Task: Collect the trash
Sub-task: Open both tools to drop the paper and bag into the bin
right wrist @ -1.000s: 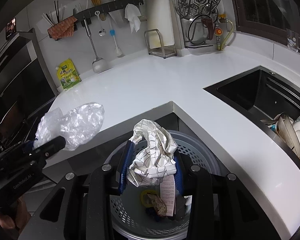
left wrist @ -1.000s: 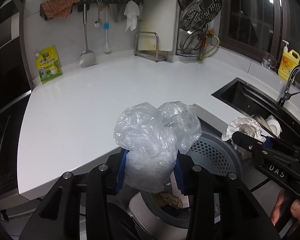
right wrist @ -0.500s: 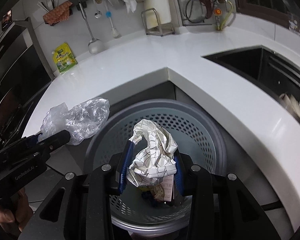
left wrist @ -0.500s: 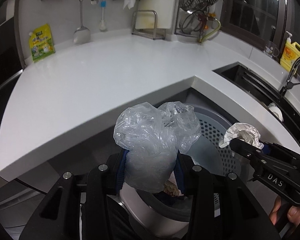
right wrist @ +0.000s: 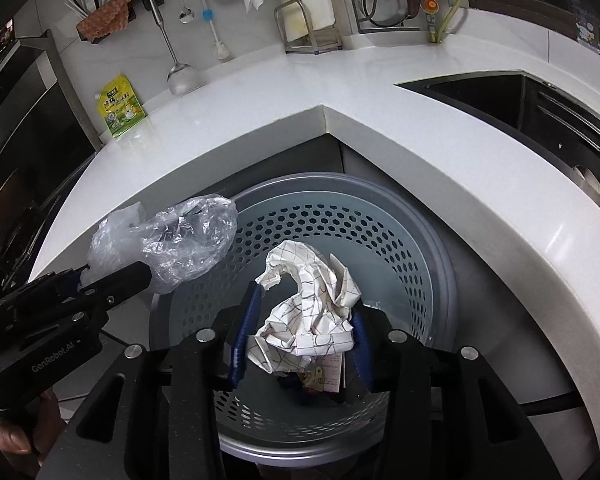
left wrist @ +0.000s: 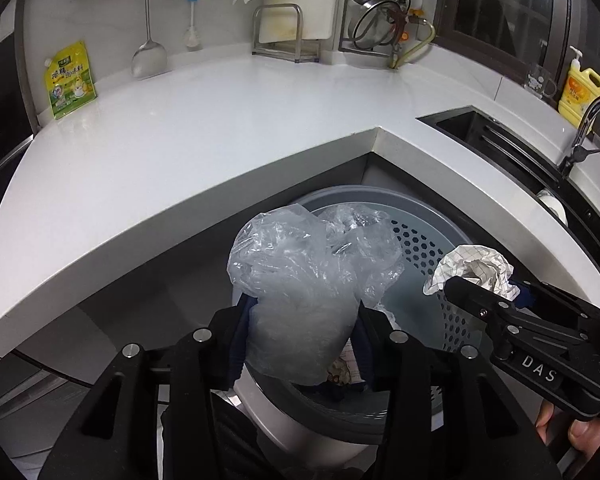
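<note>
A crumpled clear plastic bag [left wrist: 300, 292] fills the jaws of my left gripper [left wrist: 300, 344], which hangs over the near rim of a grey perforated trash bin [left wrist: 420, 240]. The left jaws are opening while their pads still touch the bag. My right gripper [right wrist: 304, 336] is above the bin's [right wrist: 340, 216] mouth with a crumpled checked paper [right wrist: 312, 312] between its jaws. Those jaws are opening, and a gap shows between the left pad and the paper. Other scraps [right wrist: 324, 376] lie at the bin's bottom. Each gripper shows at the edge of the other's view.
The bin stands in the inner corner of a white L-shaped counter [left wrist: 180, 140]. A dark sink [left wrist: 500, 140] with dishes lies to the right, beside a yellow detergent bottle [left wrist: 582, 92]. A yellow pouch [left wrist: 70, 78], a ladle and racks line the back wall.
Both grippers have sunk toward the bin, which now fills the lower middle of each view. The right jaws have widened and the paper sits looser. The bag still fills the left jaws.
</note>
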A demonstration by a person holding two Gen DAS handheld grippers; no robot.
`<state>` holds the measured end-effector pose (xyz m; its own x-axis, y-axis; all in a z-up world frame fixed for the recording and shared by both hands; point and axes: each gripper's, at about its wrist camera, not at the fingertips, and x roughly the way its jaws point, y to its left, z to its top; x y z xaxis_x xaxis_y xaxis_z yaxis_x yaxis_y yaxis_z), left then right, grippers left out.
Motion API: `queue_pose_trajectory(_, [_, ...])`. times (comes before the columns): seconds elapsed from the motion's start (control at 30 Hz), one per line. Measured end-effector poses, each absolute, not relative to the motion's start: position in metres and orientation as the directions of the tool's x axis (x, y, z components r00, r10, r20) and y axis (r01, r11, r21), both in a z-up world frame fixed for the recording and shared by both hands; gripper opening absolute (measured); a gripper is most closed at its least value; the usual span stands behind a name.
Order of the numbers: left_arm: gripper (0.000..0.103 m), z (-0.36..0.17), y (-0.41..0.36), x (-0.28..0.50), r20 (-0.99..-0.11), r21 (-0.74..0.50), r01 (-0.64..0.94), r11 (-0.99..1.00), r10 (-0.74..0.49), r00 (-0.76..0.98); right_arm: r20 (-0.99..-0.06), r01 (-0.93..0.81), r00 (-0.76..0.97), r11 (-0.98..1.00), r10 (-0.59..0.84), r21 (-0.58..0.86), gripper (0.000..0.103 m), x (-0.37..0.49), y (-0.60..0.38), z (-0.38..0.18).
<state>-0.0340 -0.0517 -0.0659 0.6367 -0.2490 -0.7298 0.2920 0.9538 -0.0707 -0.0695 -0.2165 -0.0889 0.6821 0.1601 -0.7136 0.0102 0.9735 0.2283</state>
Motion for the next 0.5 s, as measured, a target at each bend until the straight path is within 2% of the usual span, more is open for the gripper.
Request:
queue_pose_trajectory(0.07, [0.052,-0.064,-0.052,-0.035,-0.725,-0.066,0.289,0.955,-0.245,0.644,-0.707,0.015,0.69,0.974,0.155,0.228,0.061,-0.071,-0.219,-0.087])
queue_pose_trajectory(0.13, [0.061,-0.064,-0.051,-0.036,-0.721,-0.059,0.281,0.958,-0.236,0.651,-0.702,0.024,0.697,0.973,0.149,0.23,0.066,-0.072,-0.221,-0.085])
queue_pose_trajectory(0.27, [0.072,-0.063,-0.05,-0.035,-0.723,-0.061,0.264,0.963,-0.225,0.653,-0.699,0.036,0.702,0.973,0.138,0.229,0.066,-0.074,-0.226,-0.083])
queue_pose_trajectory(0.33, [0.082,-0.061,-0.05,-0.036,-0.719,-0.058,0.254,0.966,-0.217,0.66,-0.695,0.041,0.705,0.971,0.139,0.235,0.067,-0.076,-0.228,-0.083])
queue_pose_trajectory(0.4, [0.087,-0.059,-0.049,-0.038,-0.712,-0.057,0.244,0.968,-0.211,0.67,-0.692,0.044,0.709,0.97,0.139,0.24,0.068,-0.077,-0.23,-0.082])
queue_pose_trajectory(0.5, [0.089,-0.058,-0.048,-0.04,-0.709,-0.053,0.233,0.971,-0.201,0.676,-0.69,0.047,0.711,0.969,0.138,0.243,0.068,-0.08,-0.231,-0.082])
